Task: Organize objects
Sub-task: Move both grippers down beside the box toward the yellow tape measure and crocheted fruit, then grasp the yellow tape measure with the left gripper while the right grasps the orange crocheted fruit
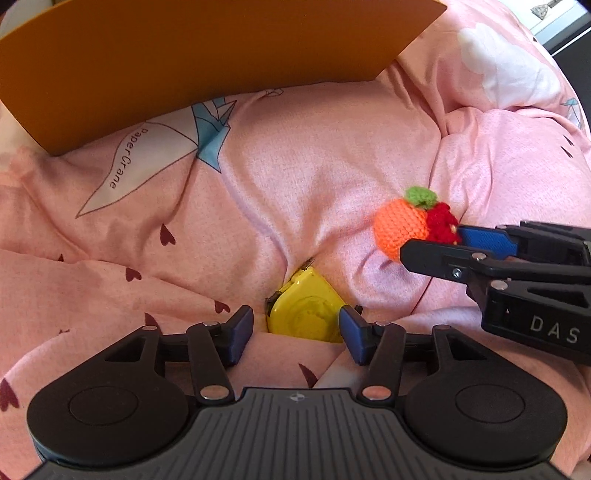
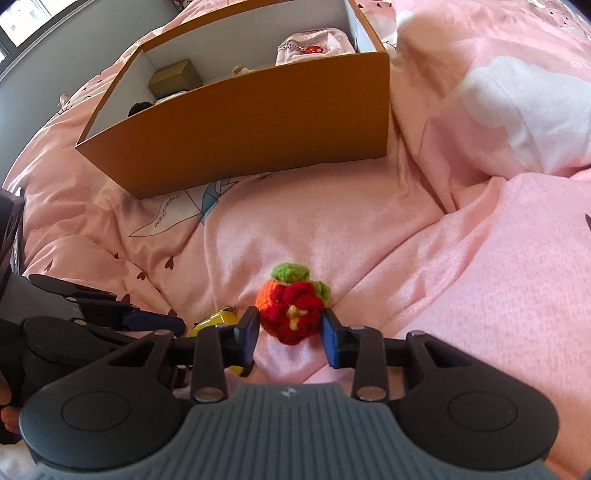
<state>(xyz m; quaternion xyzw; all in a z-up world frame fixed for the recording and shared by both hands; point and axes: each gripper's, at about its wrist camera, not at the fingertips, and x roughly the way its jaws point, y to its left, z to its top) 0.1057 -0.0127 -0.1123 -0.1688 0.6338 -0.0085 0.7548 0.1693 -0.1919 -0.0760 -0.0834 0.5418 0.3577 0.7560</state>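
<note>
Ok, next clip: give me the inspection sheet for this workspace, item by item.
Surface: rumpled pink bedspread.
Job's things: yellow tape measure sunk in a fold; crocheted fruit charm; orange cardboard box holding a small gold box and a pink pouch.
Clutter: nothing seen.
Grippers: left gripper open, fingers either side of the tape measure; right gripper open around the charm, contact unclear.
Cables: nothing seen.
Surroundings: window, grey wall.

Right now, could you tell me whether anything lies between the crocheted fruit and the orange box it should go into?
Nothing visible does. Between the crocheted fruit and the orange box there is only rumpled pink bedding. The box's near wall stands upright, so the fruit would likely need lifting over it. The yellow tape measure lies off to one side.
</note>
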